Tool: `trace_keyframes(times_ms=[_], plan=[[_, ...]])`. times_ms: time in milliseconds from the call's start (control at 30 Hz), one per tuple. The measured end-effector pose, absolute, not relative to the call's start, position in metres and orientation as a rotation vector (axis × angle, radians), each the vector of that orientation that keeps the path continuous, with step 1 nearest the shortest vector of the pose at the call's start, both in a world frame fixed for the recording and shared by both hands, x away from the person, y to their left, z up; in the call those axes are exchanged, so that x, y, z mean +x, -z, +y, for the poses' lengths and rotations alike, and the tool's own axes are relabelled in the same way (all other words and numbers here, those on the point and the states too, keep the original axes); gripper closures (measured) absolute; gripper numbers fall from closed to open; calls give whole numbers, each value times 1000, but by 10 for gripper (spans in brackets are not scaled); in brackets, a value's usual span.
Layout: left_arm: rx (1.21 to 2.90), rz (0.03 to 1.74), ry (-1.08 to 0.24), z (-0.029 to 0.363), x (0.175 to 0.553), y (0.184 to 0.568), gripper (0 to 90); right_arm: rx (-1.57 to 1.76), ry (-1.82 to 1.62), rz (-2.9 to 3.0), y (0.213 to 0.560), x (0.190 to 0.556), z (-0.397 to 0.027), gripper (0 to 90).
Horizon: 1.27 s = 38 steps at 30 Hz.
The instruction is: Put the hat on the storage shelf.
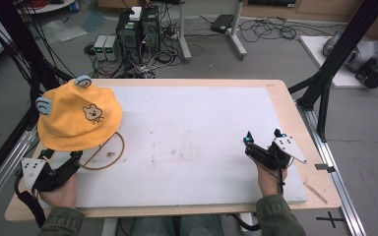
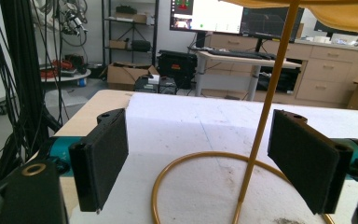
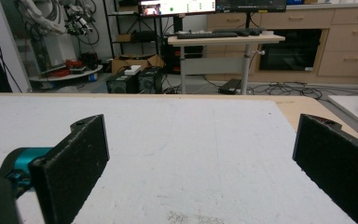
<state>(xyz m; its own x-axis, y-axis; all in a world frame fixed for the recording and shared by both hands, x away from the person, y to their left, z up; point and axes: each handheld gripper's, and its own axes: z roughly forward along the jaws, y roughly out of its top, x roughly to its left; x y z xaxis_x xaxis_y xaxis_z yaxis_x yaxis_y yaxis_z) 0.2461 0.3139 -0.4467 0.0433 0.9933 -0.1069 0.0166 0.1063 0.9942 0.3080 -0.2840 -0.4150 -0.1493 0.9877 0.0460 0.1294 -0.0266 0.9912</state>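
A yellow bucket hat (image 1: pixel 76 116) with a bear face and two blue ears hangs on a thin gold stand (image 1: pixel 104 148) at the table's left. The stand's ring base (image 2: pixel 200 161) lies on the white board, and its rod (image 2: pixel 266 102) rises to the hat's brim (image 2: pixel 340 11). My left gripper (image 1: pixel 61 162) stands open at the near left, just before the ring, its pads (image 2: pixel 103 156) apart on either side of the rod without touching it. My right gripper (image 1: pixel 263 140) is open at the near right above bare board, its pads (image 3: pixel 74 163) holding nothing.
The white foam board (image 1: pixel 192 132) covers most of the wooden table (image 1: pixel 285 101). Black frame posts (image 1: pixel 339 54) stand at the right and left edges. Computers and cables (image 1: pixel 138 34) sit on the floor beyond the far edge.
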Motion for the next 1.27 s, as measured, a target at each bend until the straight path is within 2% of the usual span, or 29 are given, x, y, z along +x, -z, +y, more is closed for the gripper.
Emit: trace_keyframes(times_ms=[1267], plan=[[1173, 1237, -1089, 315, 245, 447, 206, 1288, -1282, 1420, 417, 310, -284, 31]])
